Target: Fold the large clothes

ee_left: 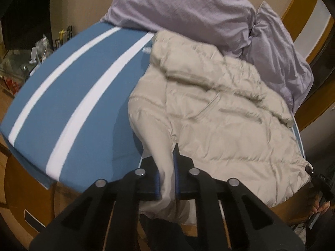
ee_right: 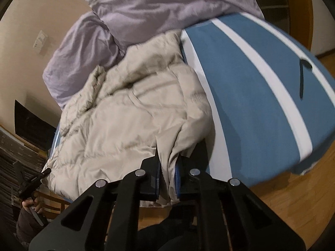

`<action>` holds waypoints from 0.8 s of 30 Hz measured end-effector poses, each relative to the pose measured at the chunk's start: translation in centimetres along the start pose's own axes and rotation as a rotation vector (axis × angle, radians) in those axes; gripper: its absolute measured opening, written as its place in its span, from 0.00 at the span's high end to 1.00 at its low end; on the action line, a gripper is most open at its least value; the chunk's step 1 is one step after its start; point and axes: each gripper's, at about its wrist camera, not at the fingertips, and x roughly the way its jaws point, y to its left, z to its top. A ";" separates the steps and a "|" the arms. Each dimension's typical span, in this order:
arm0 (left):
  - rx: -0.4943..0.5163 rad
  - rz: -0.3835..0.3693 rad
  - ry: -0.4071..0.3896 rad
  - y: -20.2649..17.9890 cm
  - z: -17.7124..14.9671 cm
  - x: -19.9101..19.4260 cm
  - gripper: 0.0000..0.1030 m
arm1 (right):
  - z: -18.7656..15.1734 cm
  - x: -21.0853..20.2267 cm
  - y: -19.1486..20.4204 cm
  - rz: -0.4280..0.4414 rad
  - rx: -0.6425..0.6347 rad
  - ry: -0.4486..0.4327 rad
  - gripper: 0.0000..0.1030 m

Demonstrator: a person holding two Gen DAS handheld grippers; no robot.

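Beige walls (ee_right: 52, 10) rise behind a lilac duvet (ee_right: 159, 6) (rumpled, at the far end). Wooden floor (ee_right: 293, 198) shows right; a blue-and-white striped mattress (ee_left: 69, 96) fills the middle.

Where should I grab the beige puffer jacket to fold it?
By its near hem, one corner per gripper, coming from the bed's foot: the beige puffer jacket lies flat with that edge overhanging. The left gripper and right gripper are each shut on that hem.
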 end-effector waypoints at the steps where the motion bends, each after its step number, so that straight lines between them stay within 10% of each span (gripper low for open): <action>1: 0.003 -0.002 -0.011 -0.2 0.4 -0.3 0.90 | 0.4 -0.1 0.3 0.001 -0.006 -0.009 0.90; 24: 0.049 -0.002 -0.187 -5.3 16.1 0.0 0.90 | 13.0 2.4 5.5 -0.061 -0.099 -0.167 0.90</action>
